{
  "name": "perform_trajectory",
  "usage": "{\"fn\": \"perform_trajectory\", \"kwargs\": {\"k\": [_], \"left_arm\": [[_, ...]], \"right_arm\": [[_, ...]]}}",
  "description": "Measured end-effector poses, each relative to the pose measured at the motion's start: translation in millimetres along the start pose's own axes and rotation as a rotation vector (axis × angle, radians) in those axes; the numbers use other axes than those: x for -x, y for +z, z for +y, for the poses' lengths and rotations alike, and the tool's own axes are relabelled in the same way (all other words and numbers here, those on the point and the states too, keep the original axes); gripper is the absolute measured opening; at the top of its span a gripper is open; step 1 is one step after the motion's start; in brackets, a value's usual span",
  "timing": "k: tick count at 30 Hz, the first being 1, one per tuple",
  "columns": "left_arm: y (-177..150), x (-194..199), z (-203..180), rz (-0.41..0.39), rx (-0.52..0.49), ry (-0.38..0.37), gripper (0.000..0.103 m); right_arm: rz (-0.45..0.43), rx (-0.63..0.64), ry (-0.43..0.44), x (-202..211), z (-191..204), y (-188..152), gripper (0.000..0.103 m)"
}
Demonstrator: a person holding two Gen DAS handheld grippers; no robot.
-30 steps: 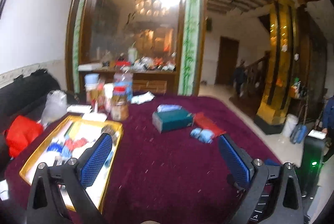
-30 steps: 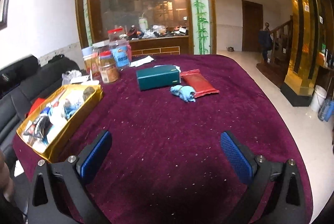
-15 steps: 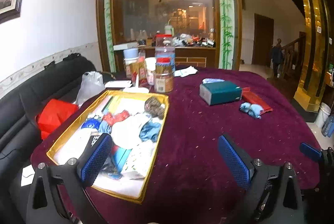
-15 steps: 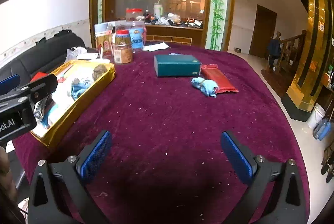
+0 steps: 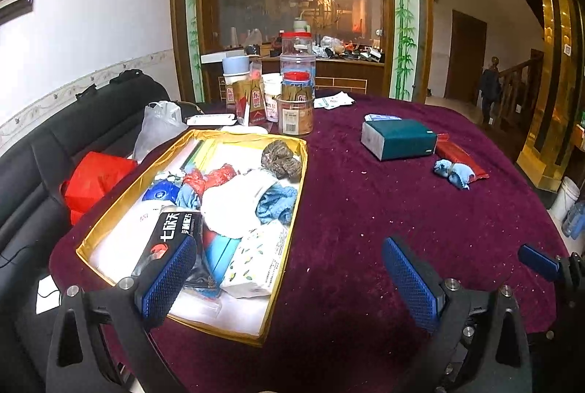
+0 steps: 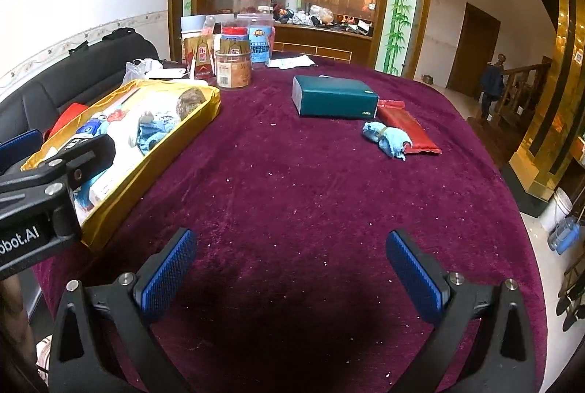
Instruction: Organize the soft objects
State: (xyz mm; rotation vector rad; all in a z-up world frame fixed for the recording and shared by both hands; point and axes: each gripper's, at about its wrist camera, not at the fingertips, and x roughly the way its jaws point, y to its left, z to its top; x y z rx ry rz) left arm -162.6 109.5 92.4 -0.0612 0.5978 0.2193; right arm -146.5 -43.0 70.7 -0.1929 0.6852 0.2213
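A gold tray [image 5: 297, 206] [image 6: 120, 195] on the left of the maroon table holds several soft items: cloths, a tissue pack, a brown bundle [image 5: 280, 160]. A rolled light-blue cloth [image 5: 452, 172] [image 6: 384, 137] lies on the table at the right, beside a red packet [image 6: 408, 132] [image 5: 461, 155]. My left gripper [image 5: 289, 277] hangs open over the tray's near right corner, nothing between its blue pads. My right gripper [image 6: 290, 270] stands open above bare tablecloth, well short of the blue cloth. The right view shows the left gripper's body at its left edge.
A teal box [image 5: 398, 139] [image 6: 334, 97] lies behind the blue cloth. Jars and cartons [image 5: 294, 104] [image 6: 234, 63] crowd the table's far left. A black sofa [image 5: 47, 151] with a red bag [image 5: 95, 181] runs along the left. The table edge drops off on the right.
The left gripper has swung left and back, bringing the tray full into view. The right gripper has drawn back slightly. Both stayed open and empty.
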Motion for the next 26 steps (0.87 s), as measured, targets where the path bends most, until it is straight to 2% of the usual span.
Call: {"fn": "perform_trajectory", "kwargs": {"k": [15, 18, 22, 26], "left_arm": [[-2.9, -3.3, -5.1, 0.017, -0.019, -0.003, 0.102], [-1.1, 0.2, -2.0, -0.006, 0.027, -0.039, 0.102], [-0.5, -0.1, 1.3, 0.003, 0.043, -0.137, 0.102], [-0.9, 1.0, -10.4, 0.047, -0.019, -0.155, 0.102]], "right_arm": [[0.025, -0.021, 0.012, -4.0, -6.4, -1.6, 0.103], [0.027, -0.027, 0.015, -4.9, -8.8, -2.7, 0.103], [0.027, -0.028, 0.015, -5.5, -10.1, -3.3, 0.103], [0.028, -0.032, 0.002, -6.3, -17.4, -2.9, 0.103]]}}
